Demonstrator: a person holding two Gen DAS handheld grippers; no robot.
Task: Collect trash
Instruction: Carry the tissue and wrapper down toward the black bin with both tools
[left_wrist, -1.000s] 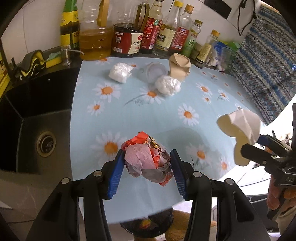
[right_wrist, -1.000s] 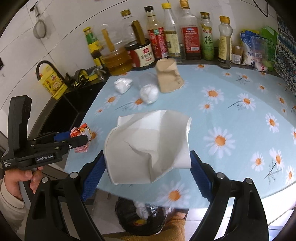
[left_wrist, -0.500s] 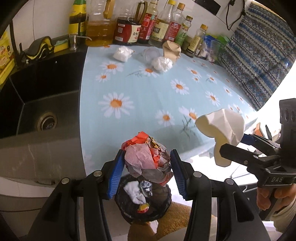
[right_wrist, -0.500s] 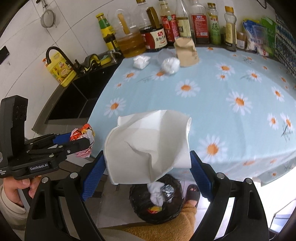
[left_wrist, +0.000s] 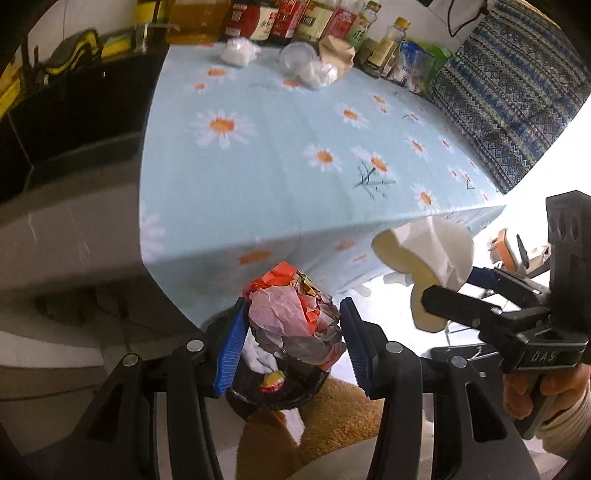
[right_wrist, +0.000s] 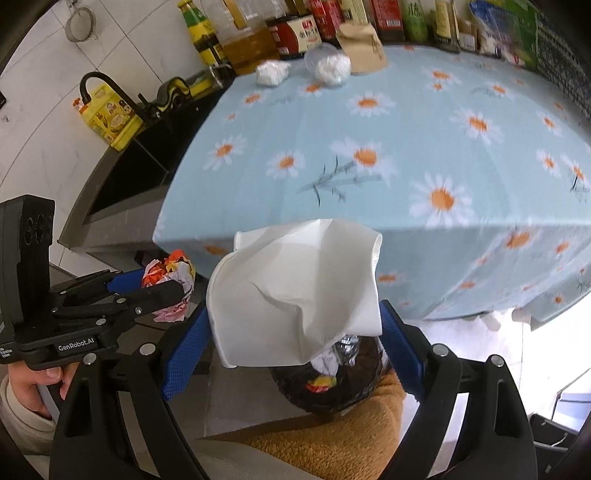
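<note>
My left gripper (left_wrist: 291, 345) is shut on a crumpled red and pink wrapper ball (left_wrist: 291, 314), held off the table's front edge above a black trash bag (left_wrist: 280, 387) that holds some rubbish. My right gripper (right_wrist: 291, 350) is shut on a squashed white paper cup (right_wrist: 295, 295), held above the same bag (right_wrist: 340, 384). Each gripper shows in the other's view, the left (right_wrist: 147, 291) with the wrapper ball (right_wrist: 170, 273), the right (left_wrist: 443, 291) with the cup (left_wrist: 424, 254). Two white tissue wads (right_wrist: 273, 72) (right_wrist: 332, 68) and a brown paper cup (right_wrist: 362, 48) lie at the table's far edge.
The table has a light blue daisy cloth (right_wrist: 369, 147). Bottles of oil and sauces (right_wrist: 251, 40) line the back wall. A dark sink (left_wrist: 55, 122) lies to the left. A blue patterned cloth (left_wrist: 517, 92) hangs on the right. My orange-clad knee (right_wrist: 332, 435) is beside the bag.
Both grippers have drawn back from over the table to beyond its front edge and lowered over the trash bag, still holding the wrapper ball and the white cup.
</note>
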